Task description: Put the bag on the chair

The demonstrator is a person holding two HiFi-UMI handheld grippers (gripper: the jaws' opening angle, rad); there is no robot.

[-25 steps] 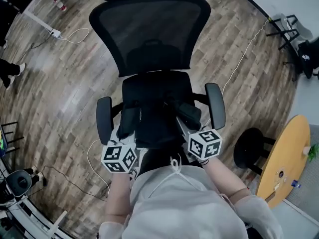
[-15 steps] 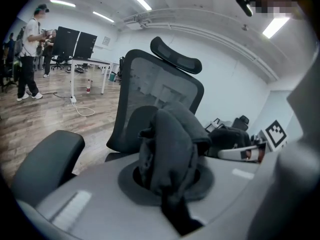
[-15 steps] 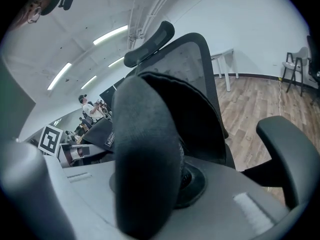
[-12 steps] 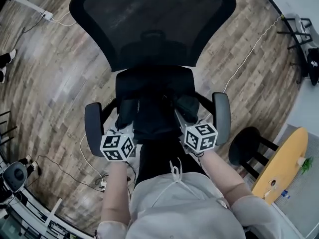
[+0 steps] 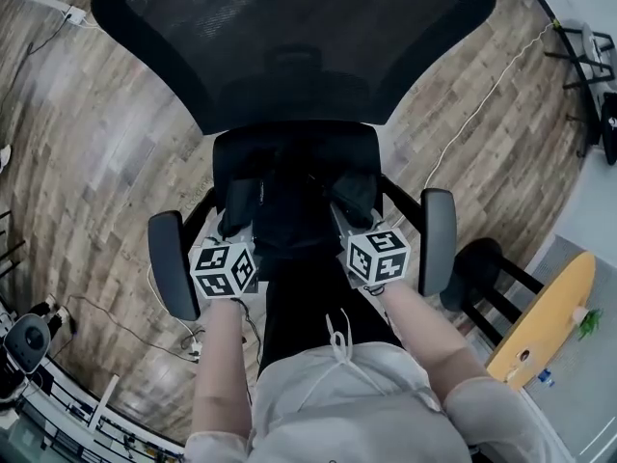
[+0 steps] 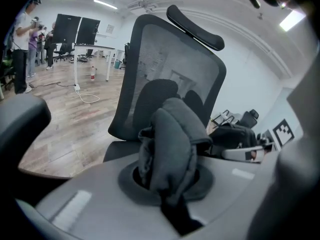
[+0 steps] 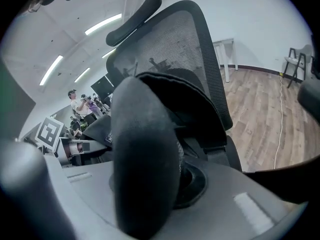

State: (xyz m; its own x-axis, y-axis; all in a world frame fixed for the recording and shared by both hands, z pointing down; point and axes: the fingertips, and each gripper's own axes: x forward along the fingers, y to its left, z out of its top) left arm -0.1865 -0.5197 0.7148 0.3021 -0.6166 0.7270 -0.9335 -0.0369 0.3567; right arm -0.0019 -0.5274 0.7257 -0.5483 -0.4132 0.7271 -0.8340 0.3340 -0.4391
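A black office chair with a mesh back [image 5: 289,37] stands in front of me, its seat [image 5: 289,143] just beyond my grippers. The black bag [image 5: 294,230] hangs between them, over the seat's front part; whether it touches the seat is hidden. My left gripper [image 5: 239,212] is shut on one padded dark strap [image 6: 172,149]. On the other padded strap [image 7: 145,169] my right gripper [image 5: 352,199] is shut. The mesh back [image 6: 160,59] rises behind the strap in the left gripper view, and it shows likewise [image 7: 185,49] in the right gripper view.
The chair's armrests [image 5: 174,263] [image 5: 437,239] flank my grippers. A black stool [image 5: 477,268] and a round wooden table [image 5: 545,307] stand to the right. A white cable [image 5: 472,104] runs over the wood floor. People stand by desks far off [image 6: 22,44].
The chair has come closer and fills more of the head view. Both grippers, still shut on the straps, have moved forward with the bag over the seat, between the armrests.
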